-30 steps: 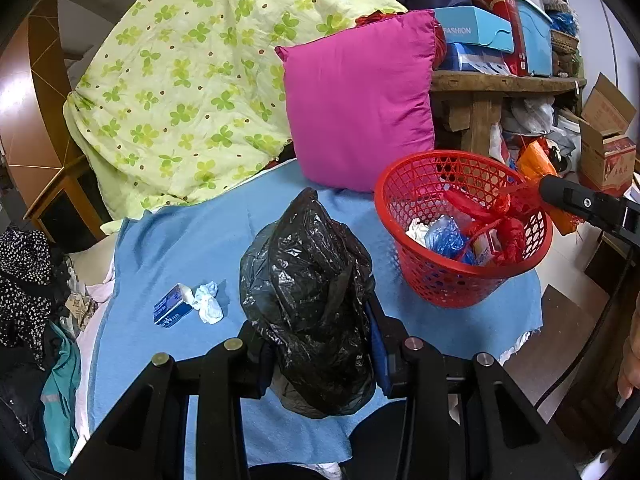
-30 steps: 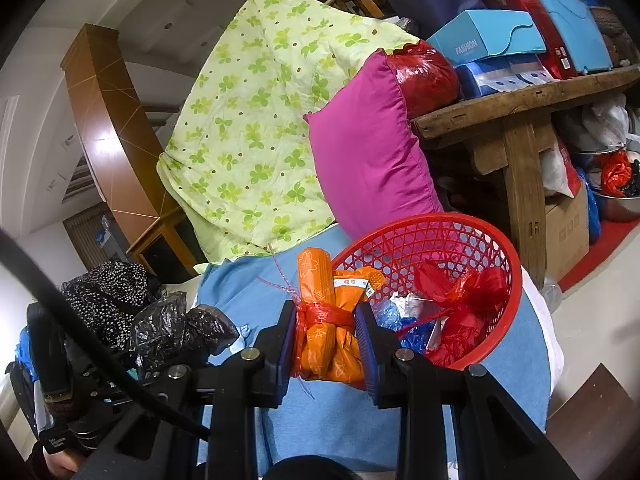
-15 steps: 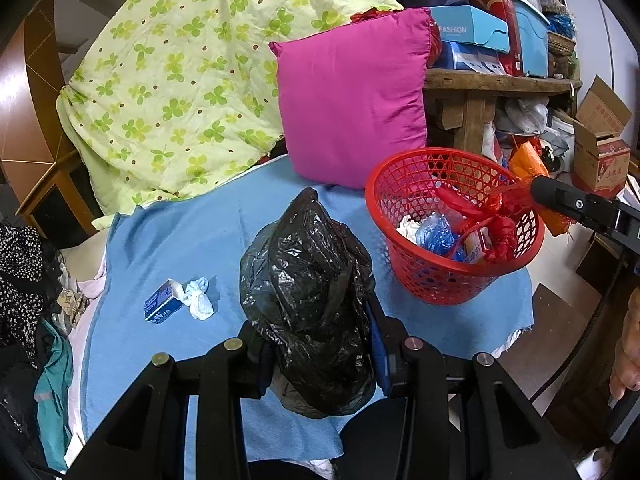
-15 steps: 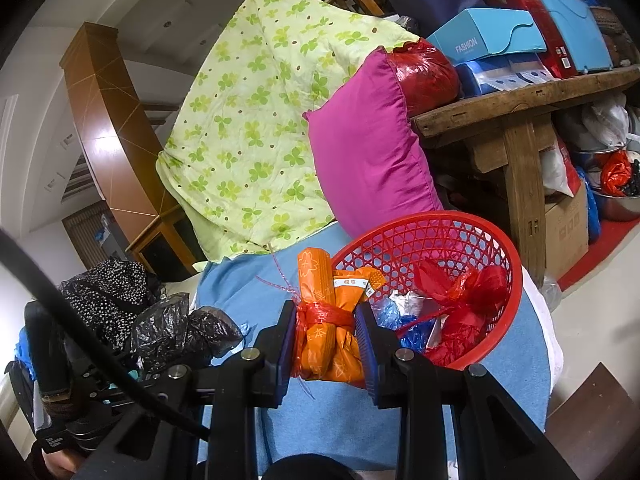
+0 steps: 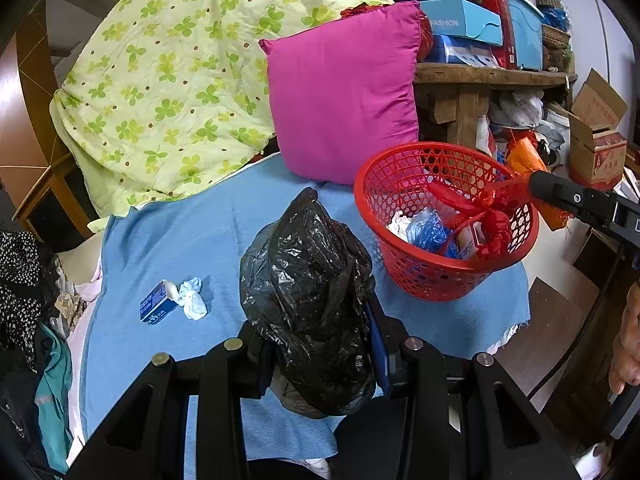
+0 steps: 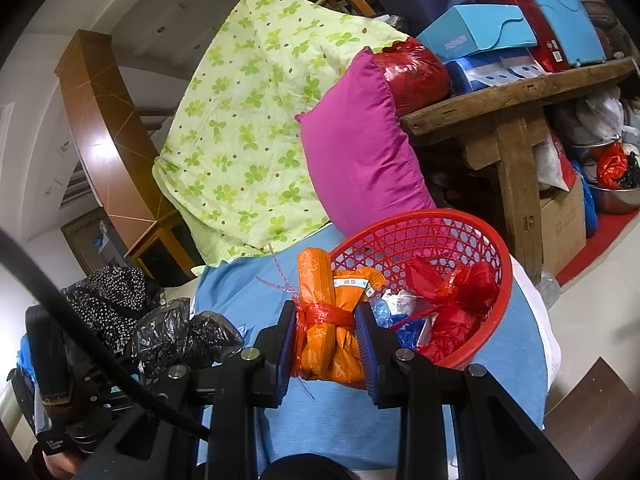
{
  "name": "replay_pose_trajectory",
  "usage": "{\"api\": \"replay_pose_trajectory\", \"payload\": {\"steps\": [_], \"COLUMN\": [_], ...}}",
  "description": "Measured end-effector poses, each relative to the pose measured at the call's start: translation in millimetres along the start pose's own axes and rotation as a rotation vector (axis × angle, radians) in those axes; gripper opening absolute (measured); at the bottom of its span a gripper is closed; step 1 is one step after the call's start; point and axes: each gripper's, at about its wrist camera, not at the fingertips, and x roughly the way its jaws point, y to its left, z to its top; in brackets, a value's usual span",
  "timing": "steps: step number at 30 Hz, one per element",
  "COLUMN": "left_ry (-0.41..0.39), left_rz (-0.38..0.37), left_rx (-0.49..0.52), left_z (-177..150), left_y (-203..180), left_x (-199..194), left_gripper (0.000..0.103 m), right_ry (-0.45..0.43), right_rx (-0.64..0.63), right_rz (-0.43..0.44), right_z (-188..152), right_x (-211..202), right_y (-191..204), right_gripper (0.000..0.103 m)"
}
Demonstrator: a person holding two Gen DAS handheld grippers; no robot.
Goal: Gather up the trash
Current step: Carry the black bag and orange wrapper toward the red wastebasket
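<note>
My left gripper (image 5: 320, 340) is shut on a crumpled black plastic bag (image 5: 308, 292), held above the blue cloth (image 5: 192, 240). My right gripper (image 6: 325, 336) is shut on an orange packet bundle (image 6: 324, 320) tied with red plastic, just left of the red mesh basket (image 6: 480, 248). That basket (image 5: 376, 216) holds red, blue and white bag scraps. A small blue box (image 5: 158, 302) and a crumpled white tissue (image 5: 192, 298) lie on the cloth at the left. From the left wrist view, the right gripper's arm and orange bundle (image 5: 524, 160) sit at the basket's far right rim.
A magenta pillow (image 5: 344, 92) and a green-flowered quilt (image 5: 180, 80) stand behind the cloth. A wooden bench (image 6: 516, 100) stacked with boxes is at the right, cardboard boxes (image 5: 596, 136) beyond. Dark clothes (image 5: 20, 280) pile at the left edge. A hand (image 5: 628, 340) shows at the right.
The left wrist view has shifted slightly, so the basket and pillow sit a little further left in it. Both grips are unchanged, and the right wrist view is the same.
</note>
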Motion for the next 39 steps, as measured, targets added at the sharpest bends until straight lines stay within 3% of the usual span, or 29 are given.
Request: {"api": "replay_pose_trajectory", "payload": {"steps": [39], "left_ry": [0.003], "left_rz": [-0.068], "left_rx": [0.044], "left_z": [6.6], "left_y": [-28.3], "left_x": [-4.6], "left_gripper": [0.041], "right_ry": [-0.031], "right_rx": [0.058], "right_rz": [-0.037], "right_z": [-2.5], "right_x": [-15.4], "right_y": [-30.6], "right_gripper": [0.031]}}
